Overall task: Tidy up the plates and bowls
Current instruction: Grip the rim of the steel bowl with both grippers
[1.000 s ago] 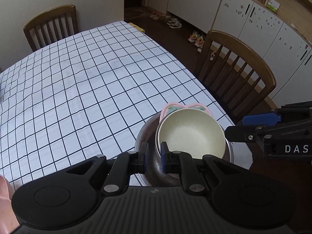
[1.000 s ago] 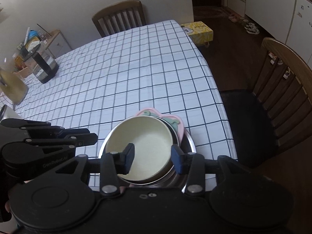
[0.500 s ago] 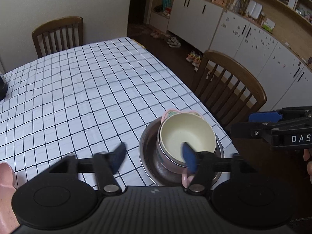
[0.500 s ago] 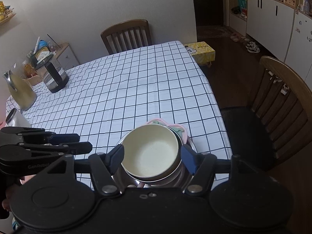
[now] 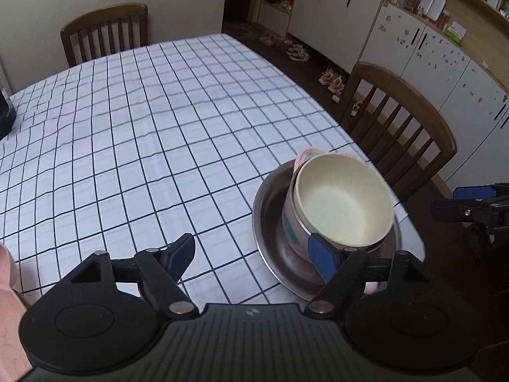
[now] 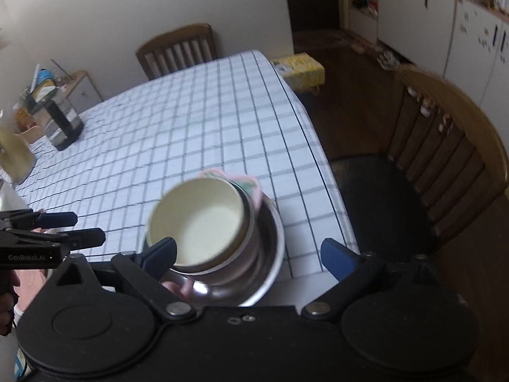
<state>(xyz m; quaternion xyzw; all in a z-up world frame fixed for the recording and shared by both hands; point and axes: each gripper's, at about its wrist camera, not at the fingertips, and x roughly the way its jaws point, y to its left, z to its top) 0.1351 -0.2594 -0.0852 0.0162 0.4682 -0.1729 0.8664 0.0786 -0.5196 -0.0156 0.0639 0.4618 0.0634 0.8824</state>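
A cream bowl [image 5: 343,203] sits nested in a pink bowl [image 5: 291,219], and both rest in a wide steel bowl [image 5: 270,210] near the table's front right corner. My left gripper [image 5: 251,253] hangs just short of the stack, its jaws opening and pressing on nothing. Its right pad overlaps the pink bowl's near side in the picture. The right wrist view shows the same cream bowl [image 6: 197,222] and steel bowl [image 6: 270,254] ahead of my right gripper [image 6: 249,254], whose jaws are opening wide of the stack, gripping nothing.
The checked tablecloth [image 5: 143,127] spreads out behind the stack. A wooden chair [image 5: 404,127] stands at the right edge, another chair [image 5: 105,31] at the far end. A kettle [image 6: 62,121] stands far left. A yellow box [image 6: 302,70] lies beyond the far corner.
Both grippers have opened and drawn back from the stack. The left one was shut at the steel bowl's near rim and has let go. The stack stays on the table.
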